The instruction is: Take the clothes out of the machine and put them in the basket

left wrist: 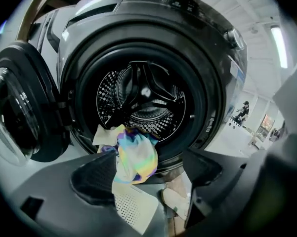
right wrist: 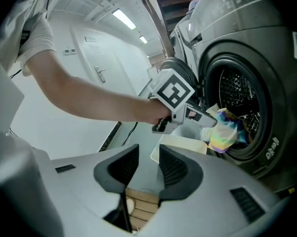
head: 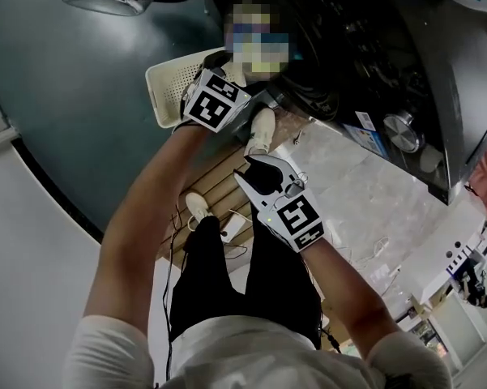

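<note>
White perforated plastic marks the basket at the upper left of the head view, on the floor just before the washing machine, whose dark front fills the upper right. Just right of the basket, the left gripper points down toward it with its jaws spread wide. In its own view a rainbow-dyed cloth hangs in the gap between them, nearer the left-hand pad, and neither pad presses on it. The cloth sits low centre in that view, in front of the machine's door lip and above the basket's near corner, with its long axis running downward. Whether a fold catches on a jaw tip I cannot tell.

Further right, at the centre of the head view, the right gripper hovers well apart from the cloth, its jaws a narrow slit apart with nothing between them. The left hand is by far the nearer, I judge, and the cloth's way into the basket is straight down. The drum shows no other clothes in its visible part.
</note>
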Available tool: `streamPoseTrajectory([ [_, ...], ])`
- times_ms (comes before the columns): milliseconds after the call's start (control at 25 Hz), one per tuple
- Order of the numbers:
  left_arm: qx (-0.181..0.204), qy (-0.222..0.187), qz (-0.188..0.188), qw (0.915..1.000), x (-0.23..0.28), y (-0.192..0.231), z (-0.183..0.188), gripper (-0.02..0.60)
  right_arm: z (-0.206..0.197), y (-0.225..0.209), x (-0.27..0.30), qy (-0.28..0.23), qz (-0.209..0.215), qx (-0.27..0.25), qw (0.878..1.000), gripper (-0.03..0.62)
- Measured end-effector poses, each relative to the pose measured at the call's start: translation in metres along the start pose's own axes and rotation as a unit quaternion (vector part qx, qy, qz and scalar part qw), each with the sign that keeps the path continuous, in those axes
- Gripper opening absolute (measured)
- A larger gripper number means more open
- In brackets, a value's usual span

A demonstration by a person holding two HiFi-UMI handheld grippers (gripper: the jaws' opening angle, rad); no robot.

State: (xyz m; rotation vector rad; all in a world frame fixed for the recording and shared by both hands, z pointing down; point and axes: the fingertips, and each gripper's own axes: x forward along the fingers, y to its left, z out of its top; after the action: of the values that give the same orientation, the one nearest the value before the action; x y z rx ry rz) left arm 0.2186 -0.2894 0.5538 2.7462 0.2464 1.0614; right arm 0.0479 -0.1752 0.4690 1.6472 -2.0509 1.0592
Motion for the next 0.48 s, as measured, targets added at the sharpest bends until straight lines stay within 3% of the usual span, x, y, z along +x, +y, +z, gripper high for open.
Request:
streamPoseTrajectory([
  [480, 0.013, 0.045, 0.030, 0.9985, 0.110, 0.045, -0.013, 0.433, -0.007, -0.042, 0.014, 0.024, 0.016, 0.012, 1.000, 0.110],
])
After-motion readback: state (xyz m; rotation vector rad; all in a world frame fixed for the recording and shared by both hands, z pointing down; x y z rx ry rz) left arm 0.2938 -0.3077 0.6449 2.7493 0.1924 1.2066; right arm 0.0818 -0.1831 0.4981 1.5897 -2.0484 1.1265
